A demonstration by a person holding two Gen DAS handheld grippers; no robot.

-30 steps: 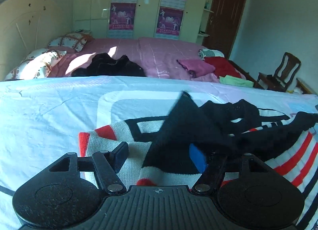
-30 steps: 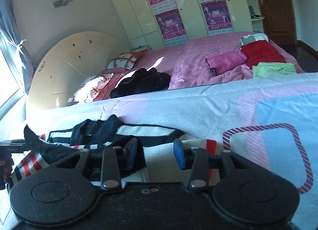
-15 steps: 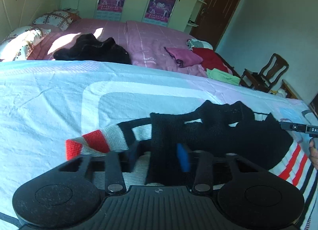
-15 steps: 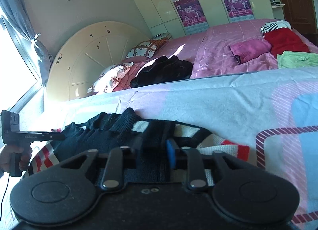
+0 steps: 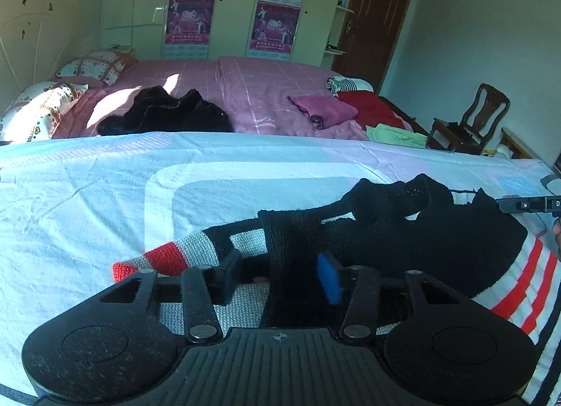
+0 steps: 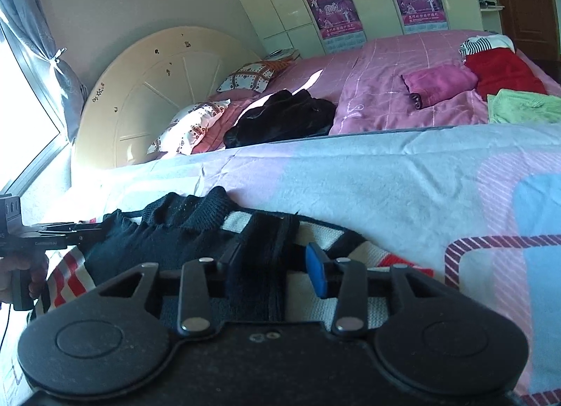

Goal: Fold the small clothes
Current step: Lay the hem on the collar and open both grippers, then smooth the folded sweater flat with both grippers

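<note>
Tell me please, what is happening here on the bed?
A person with a gripper in each hand is folding a small striped sweater on the light blue sheet. A black sleeve end lies folded onto it on each side. The left gripper and the right gripper have just been opening; each sleeve lies between the fingers, no longer pinched. Other clothes wait on the pink bed behind.

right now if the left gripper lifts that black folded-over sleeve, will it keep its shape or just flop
Likely flop: the black sleeve is soft knit, draped limp over the striped sweater. It probably weighs little. The ribbed knit should grip rather than slip. The left gripper has just been opening, and its pads stand clear of the sleeve between them.
</note>
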